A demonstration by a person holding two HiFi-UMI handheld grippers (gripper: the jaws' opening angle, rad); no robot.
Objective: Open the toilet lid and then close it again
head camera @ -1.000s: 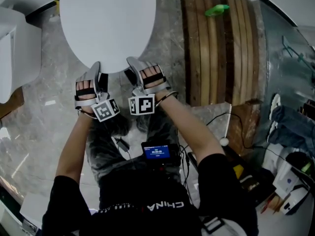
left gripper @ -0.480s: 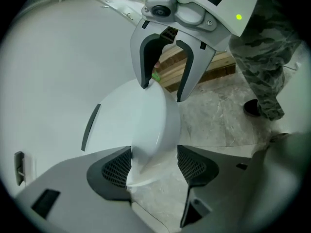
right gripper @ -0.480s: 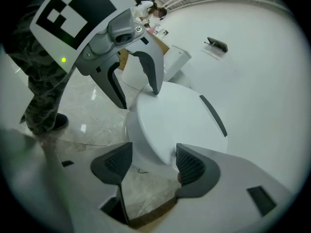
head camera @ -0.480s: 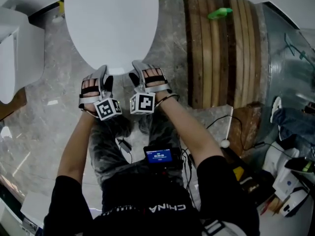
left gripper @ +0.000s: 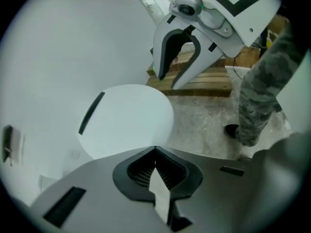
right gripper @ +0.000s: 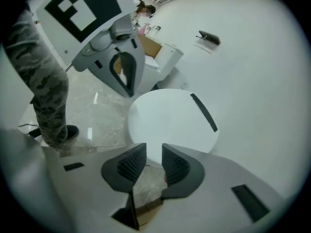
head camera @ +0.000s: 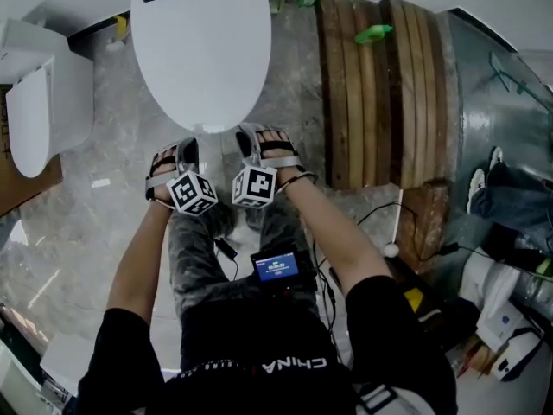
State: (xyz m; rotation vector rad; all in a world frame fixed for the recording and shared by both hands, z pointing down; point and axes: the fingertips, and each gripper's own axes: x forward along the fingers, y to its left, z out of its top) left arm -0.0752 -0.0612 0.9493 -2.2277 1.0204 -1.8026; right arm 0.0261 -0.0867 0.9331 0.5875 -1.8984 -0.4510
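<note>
The white oval toilet lid (head camera: pixel 199 50) lies shut on the bowl at the top of the head view, a dark slot near its far end. Both grippers hover just in front of its near edge, clear of it. My left gripper (head camera: pixel 185 152) is shut, its pads meeting with nothing between them (left gripper: pixel 154 162). The jaws of my right gripper (head camera: pixel 250 138) have just been closing; a narrow gap remains (right gripper: pixel 154 161) and nothing is in it. Each gripper view shows the lid (left gripper: pixel 127 120) (right gripper: pixel 171 120) ahead and the other gripper beside it.
A second white fixture (head camera: pixel 39 102) stands at the left on the marble floor. Stacked wooden planks (head camera: pixel 380 85) with a green bottle (head camera: pixel 377 33) lie to the right. The person's camouflage trouser legs, a lit device (head camera: pixel 276 266) and cables are below the grippers.
Both grippers have drawn back from the lid's front edge toward the person and risen a little. Their jaws, wide before, have narrowed. The lid has stayed shut.
</note>
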